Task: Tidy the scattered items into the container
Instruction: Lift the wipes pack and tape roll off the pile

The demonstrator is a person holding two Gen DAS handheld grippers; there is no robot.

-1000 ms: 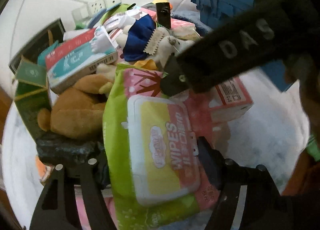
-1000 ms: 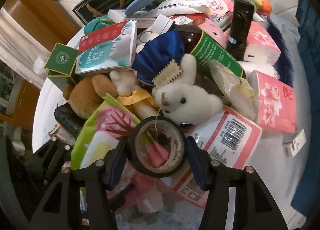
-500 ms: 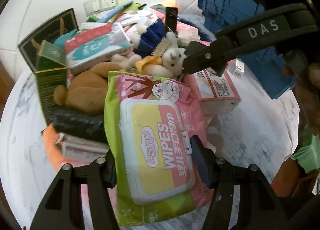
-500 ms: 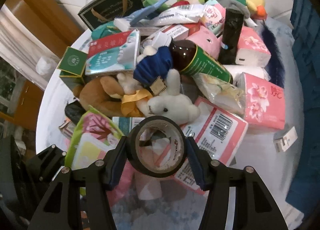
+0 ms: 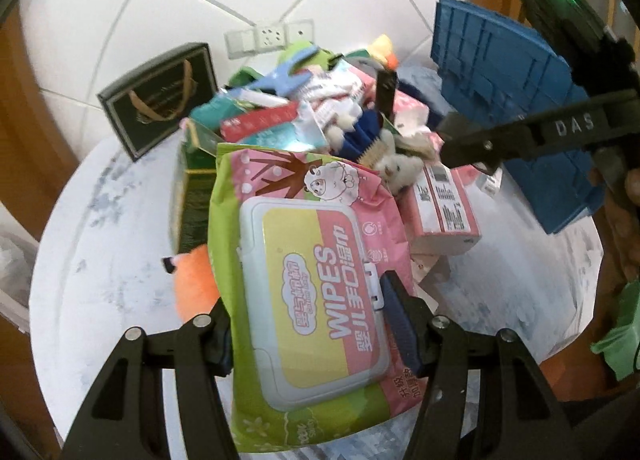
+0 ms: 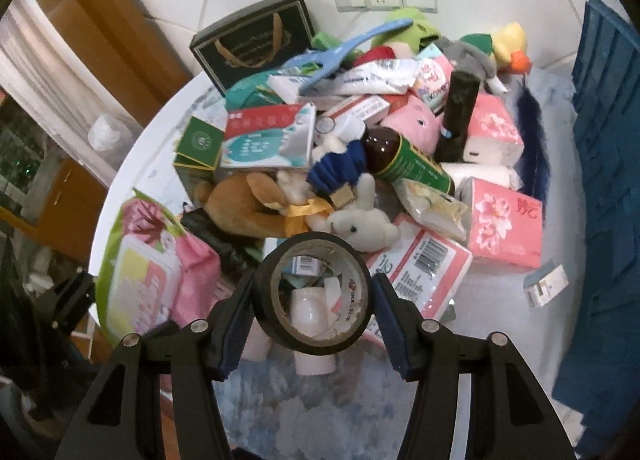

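My left gripper is shut on a green and pink pack of wipes and holds it above the round white table. The pack also shows in the right wrist view at the left. My right gripper is shut on a black roll of tape, held above the table's near side. The right gripper also shows in the left wrist view at the right. A blue crate stands at the right, also in the right wrist view.
A heap of items covers the table: a white toy rabbit, a brown plush, a brown bottle, pink tissue packs, a black tube. A dark gift bag stands at the back against the tiled wall.
Both grippers have lifted up and drawn back from the heap, each with its item. The heap looks smaller and farther away in both views.
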